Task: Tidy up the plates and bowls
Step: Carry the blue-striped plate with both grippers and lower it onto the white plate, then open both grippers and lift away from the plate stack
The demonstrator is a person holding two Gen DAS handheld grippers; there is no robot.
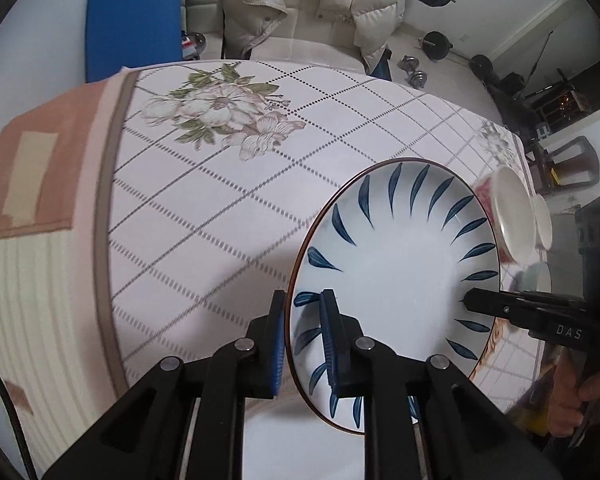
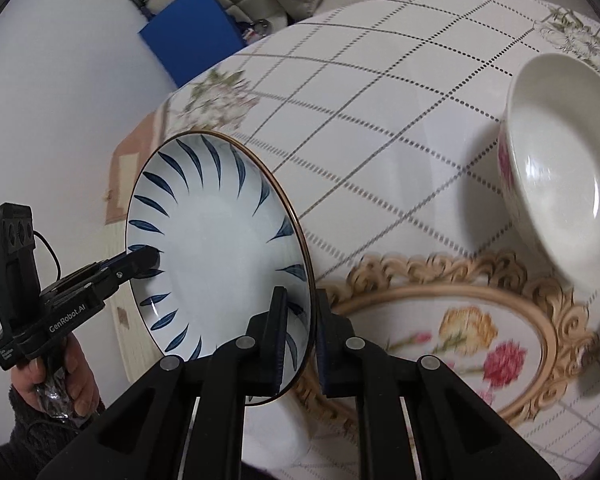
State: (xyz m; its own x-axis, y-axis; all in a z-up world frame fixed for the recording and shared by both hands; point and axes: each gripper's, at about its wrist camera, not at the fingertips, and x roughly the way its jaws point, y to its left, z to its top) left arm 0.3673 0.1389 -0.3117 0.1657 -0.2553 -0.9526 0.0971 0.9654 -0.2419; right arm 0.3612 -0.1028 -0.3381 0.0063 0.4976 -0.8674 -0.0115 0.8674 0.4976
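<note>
Two claws, the left claw (image 1: 302, 320) and right claw (image 2: 302, 320), pinch shut on opposite rims of the blue-leaf plate (image 1: 396, 264), so one slip could drop it onto the worktop (image 1: 220, 200).

In the left wrist view, the blue-leaf plate (image 1: 396, 280) has its lower rim hidden behind the left gripper's fingers (image 1: 334, 344), and the white bowl (image 1: 512, 216) at the right is motion-blurred, its floral side barely readable. A person's hand (image 1: 580, 396) at the lower right is cut off by the frame edge. In the right wrist view, the white bowl (image 2: 560, 168) runs off the right edge, the gold-framed floral mat (image 2: 460, 340) is smeared and partly hidden behind the right gripper's fingers (image 2: 326, 344), and an object at the far right edge is too cropped to identify.
</note>
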